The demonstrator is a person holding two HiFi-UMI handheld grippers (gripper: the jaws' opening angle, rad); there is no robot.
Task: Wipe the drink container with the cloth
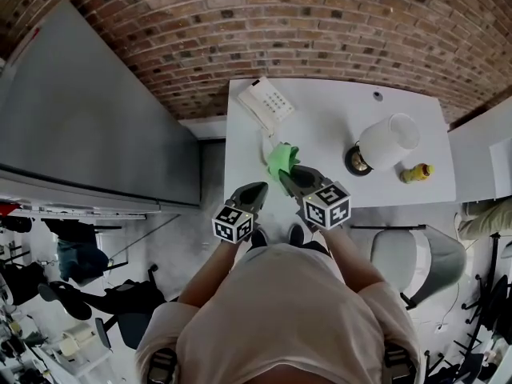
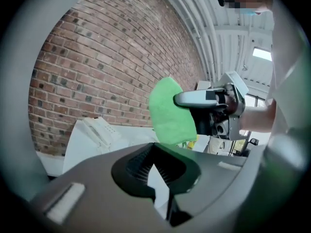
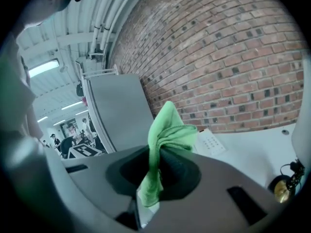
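The white drink container (image 1: 390, 140) rests on the right half of the white table (image 1: 320, 126), with a dark round lid (image 1: 357, 160) at its left end. My right gripper (image 1: 290, 174) is shut on a bright green cloth (image 1: 282, 159), held up over the table's front middle, to the left of the container. In the right gripper view the cloth (image 3: 166, 128) bunches up out of the jaws (image 3: 158, 165), and the container (image 3: 302, 144) shows at the right edge. My left gripper (image 1: 256, 190) hovers by the table's front left, shut and empty (image 2: 156, 171), with the cloth (image 2: 170, 113) just ahead of it.
A white desk phone (image 1: 267, 102) lies at the table's back left. A small yellow object (image 1: 416, 172) sits to the right of the container. A tall grey cabinet (image 1: 88, 126) stands to the left, a brick wall (image 1: 320, 30) behind, and a grey chair (image 1: 416, 256) at front right.
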